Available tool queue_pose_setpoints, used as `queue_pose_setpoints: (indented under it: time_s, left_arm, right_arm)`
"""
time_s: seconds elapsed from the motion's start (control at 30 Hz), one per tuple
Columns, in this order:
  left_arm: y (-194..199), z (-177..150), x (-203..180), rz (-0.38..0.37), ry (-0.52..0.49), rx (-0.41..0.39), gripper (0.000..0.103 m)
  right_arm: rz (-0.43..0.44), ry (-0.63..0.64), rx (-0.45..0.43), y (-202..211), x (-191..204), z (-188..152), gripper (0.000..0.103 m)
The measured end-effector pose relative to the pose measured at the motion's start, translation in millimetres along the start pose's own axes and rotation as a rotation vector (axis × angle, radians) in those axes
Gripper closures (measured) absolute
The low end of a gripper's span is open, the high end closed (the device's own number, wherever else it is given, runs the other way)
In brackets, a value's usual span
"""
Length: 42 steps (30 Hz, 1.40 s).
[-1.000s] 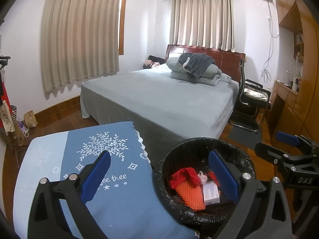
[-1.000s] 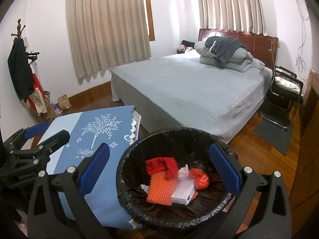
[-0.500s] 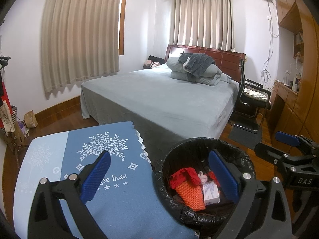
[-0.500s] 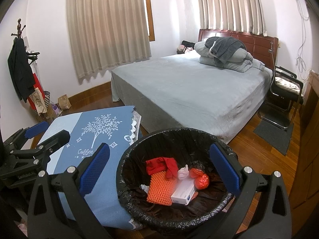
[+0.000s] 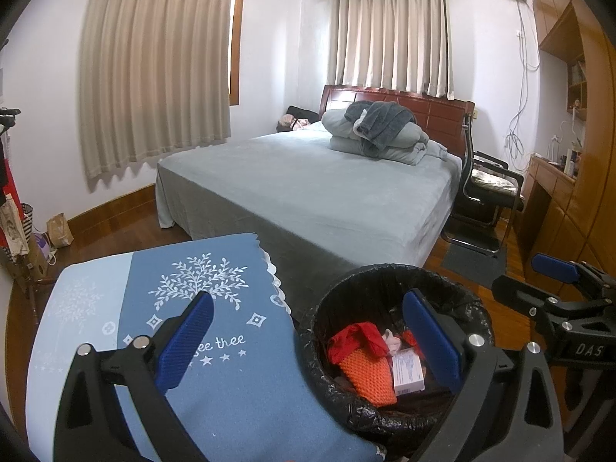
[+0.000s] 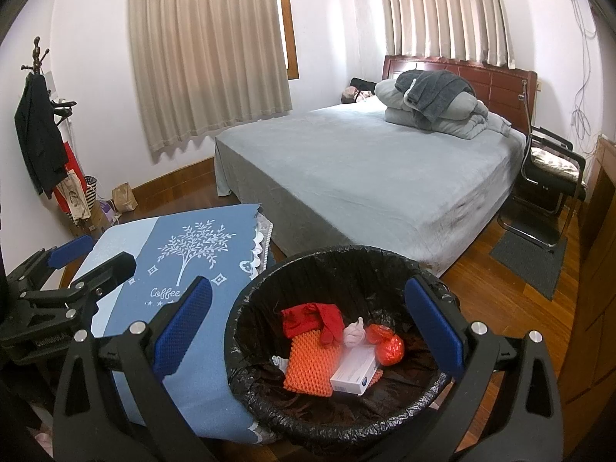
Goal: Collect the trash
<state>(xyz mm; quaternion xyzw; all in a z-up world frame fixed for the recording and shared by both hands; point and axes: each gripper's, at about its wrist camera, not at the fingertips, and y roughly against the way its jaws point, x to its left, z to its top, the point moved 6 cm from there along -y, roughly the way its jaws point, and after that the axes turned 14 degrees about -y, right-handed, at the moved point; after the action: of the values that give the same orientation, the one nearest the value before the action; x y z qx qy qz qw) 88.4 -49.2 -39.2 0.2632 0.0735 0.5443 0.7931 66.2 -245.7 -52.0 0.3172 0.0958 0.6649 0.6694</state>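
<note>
The trash bin [image 6: 338,346], lined with a black bag, stands on the wooden floor [image 6: 504,292] just beside the worktop [image 6: 192,350], between it and the foot of the bed [image 6: 365,169]. Inside it lies the collected trash: an orange foam net [image 6: 308,365], a crumpled red cloth [image 6: 312,317] over the net's top edge, a white carton [image 6: 354,371] resting partly on the net, a red crinkled wrapper [image 6: 387,344] next to the carton, and a small pale scrap [image 6: 354,333] between cloth and wrapper.

The right tool [image 6: 308,331] hovers above the bin with its blue-padded fingers spread wide and nothing between them — one pad over the worktop's edge, the other over the bin's far rim. The left tool [image 5: 308,342] is likewise wide apart and empty, one finger above the worktop, the other above the bin; the left wrist view shows the bin [image 5: 392,342] lower right and the right tool [image 5: 554,281] off at the right edge.

The worktop is covered by a blue cloth [image 5: 215,346] printed with a white tree and lettering, with a scalloped edge toward the bed. Farther out, folded grey bedding [image 6: 435,104] is piled against the wooden headboard, a black chair [image 6: 546,177] stands beside the bed with a dark mat [image 6: 527,261] in front of it, beige curtains [image 6: 208,50] cover the windows — and a coat rack [image 6: 38,127] with dark clothing stands by the left wall.
</note>
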Motion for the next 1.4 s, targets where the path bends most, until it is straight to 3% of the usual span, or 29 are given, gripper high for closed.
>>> queue_pose_setpoints:
  time_s: [1.4]
  left_arm:
    - [-0.9,-1.3,-0.9,-0.002,-0.003,0.005,0.006]
  right_arm:
    - [-0.002,-0.004,0.007,-1.8,0.1,-1.4,0.005]
